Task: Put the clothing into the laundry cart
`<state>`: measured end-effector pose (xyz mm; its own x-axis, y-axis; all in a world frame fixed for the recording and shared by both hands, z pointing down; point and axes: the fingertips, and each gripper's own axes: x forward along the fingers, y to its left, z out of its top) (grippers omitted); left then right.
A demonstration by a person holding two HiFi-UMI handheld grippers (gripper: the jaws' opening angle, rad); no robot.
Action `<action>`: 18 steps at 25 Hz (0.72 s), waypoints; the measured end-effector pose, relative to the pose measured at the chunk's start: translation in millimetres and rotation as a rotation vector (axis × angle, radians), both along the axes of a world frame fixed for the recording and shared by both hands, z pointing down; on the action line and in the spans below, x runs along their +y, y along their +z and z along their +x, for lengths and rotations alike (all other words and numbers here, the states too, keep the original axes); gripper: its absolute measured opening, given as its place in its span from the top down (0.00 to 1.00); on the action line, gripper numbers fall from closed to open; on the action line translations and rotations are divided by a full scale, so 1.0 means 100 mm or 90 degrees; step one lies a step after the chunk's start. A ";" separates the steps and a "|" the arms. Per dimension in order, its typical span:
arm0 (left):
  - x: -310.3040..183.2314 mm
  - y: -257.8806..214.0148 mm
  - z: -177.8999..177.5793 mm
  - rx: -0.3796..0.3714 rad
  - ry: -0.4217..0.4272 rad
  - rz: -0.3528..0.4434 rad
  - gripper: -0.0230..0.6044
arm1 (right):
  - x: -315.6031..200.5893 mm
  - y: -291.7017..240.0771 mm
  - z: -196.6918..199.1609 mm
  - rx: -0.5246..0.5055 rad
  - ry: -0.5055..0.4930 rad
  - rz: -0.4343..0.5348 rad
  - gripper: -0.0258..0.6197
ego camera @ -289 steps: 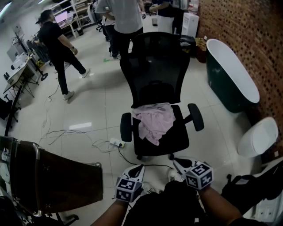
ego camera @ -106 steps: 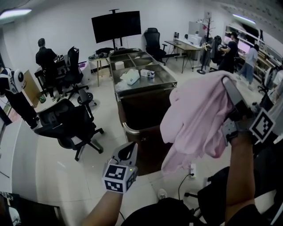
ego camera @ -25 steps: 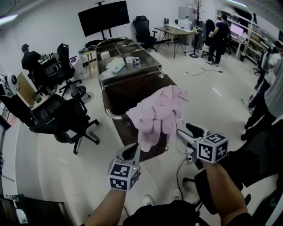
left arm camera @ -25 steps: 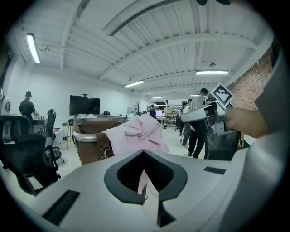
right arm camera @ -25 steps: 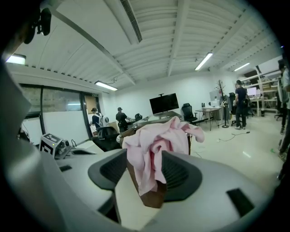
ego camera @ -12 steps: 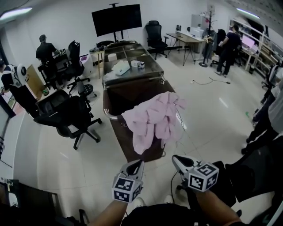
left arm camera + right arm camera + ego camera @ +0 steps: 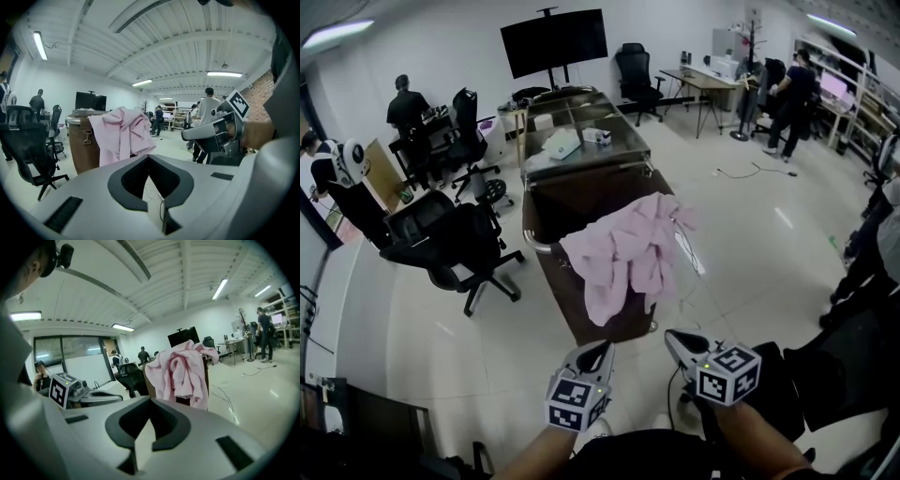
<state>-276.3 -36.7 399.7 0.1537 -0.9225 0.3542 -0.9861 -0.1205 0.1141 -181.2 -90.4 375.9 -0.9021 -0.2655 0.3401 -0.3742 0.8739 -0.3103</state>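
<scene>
Bright open office with a pale glossy floor (image 7: 750, 253) and a black screen (image 7: 554, 42) at top centre of the head view. In mid-frame, a brown laundry cart (image 7: 546, 246) with a metal rim; just behind it, toward the upper middle, a steel table (image 7: 581, 155) bearing a few small items. Over the cart's near right corner, the pink clothing (image 7: 623, 248): bunched on the rim, with long folds hanging down the outer front wall. Touched by neither tool. Left of the cart, in the middle left of the frame, a black office chair (image 7: 450, 244). At upper left, a person in dark clothes (image 7: 408, 108) beside more chairs; at upper right, another person (image 7: 794, 89) near desks and shelving. At bottom centre, the left gripper (image 7: 600, 349) and, just to its right, the right gripper (image 7: 672, 339), side by side, low, well short of the cart and pointing toward it. In the left gripper view, jaws pressed together with nothing between them, the pink garment beyond in the middle left. In the right gripper view, jaws likewise clamped tight and empty, the same garment hanging at frame centre.
</scene>
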 end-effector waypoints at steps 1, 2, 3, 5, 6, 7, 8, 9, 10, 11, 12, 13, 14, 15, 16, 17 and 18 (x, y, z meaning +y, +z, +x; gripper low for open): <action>0.00 0.00 0.00 -0.003 0.001 0.000 0.97 | -0.01 0.00 0.00 -0.004 0.004 -0.005 0.96; -0.01 0.01 -0.01 -0.004 0.001 -0.001 0.97 | -0.03 0.00 0.01 -0.006 0.007 -0.007 0.96; -0.02 0.03 -0.01 -0.005 0.002 -0.003 0.97 | -0.05 0.01 0.02 -0.005 0.009 -0.006 0.96; -0.03 0.04 -0.01 -0.005 0.005 -0.007 0.97 | -0.07 0.02 0.03 -0.002 0.011 -0.002 0.96; -0.03 0.05 -0.01 -0.004 0.007 -0.010 0.97 | -0.07 0.02 0.03 -0.001 0.011 0.000 0.96; -0.03 0.06 -0.01 -0.003 0.009 -0.016 0.97 | -0.08 0.03 0.04 -0.001 0.011 0.001 0.96; -0.03 0.07 0.00 -0.001 0.011 -0.019 0.97 | -0.08 0.03 0.04 -0.001 0.012 0.000 0.96; -0.04 0.08 -0.01 0.000 0.012 -0.018 0.97 | -0.08 0.04 0.05 -0.001 0.014 -0.001 0.96; -0.05 0.09 -0.01 0.000 0.013 -0.014 0.97 | -0.08 0.04 0.05 -0.002 0.016 -0.003 0.96; -0.06 0.09 -0.01 -0.001 0.015 -0.012 0.97 | -0.08 0.05 0.05 -0.003 0.017 -0.004 0.96; -0.07 0.10 -0.01 -0.001 0.017 -0.011 0.97 | -0.08 0.06 0.04 -0.004 0.017 -0.005 0.96; -0.08 0.10 -0.02 -0.002 0.018 -0.011 0.97 | -0.09 0.06 0.04 -0.004 0.017 -0.005 0.96; -0.09 0.10 -0.02 -0.002 0.018 -0.011 0.97 | -0.09 0.06 0.03 -0.005 0.017 -0.006 0.96; -0.10 0.09 -0.03 -0.003 0.019 -0.011 0.97 | -0.10 0.05 0.02 -0.006 0.017 -0.007 0.96; -0.11 0.08 -0.03 -0.004 0.019 -0.011 0.97 | -0.10 0.05 0.02 -0.007 0.017 -0.008 0.96; -0.11 0.07 -0.04 -0.005 0.020 -0.010 0.97 | -0.10 0.04 0.01 -0.007 0.016 -0.008 0.96; -0.11 0.07 -0.04 -0.006 0.020 -0.010 0.97 | -0.10 0.04 0.00 -0.008 0.016 -0.008 0.96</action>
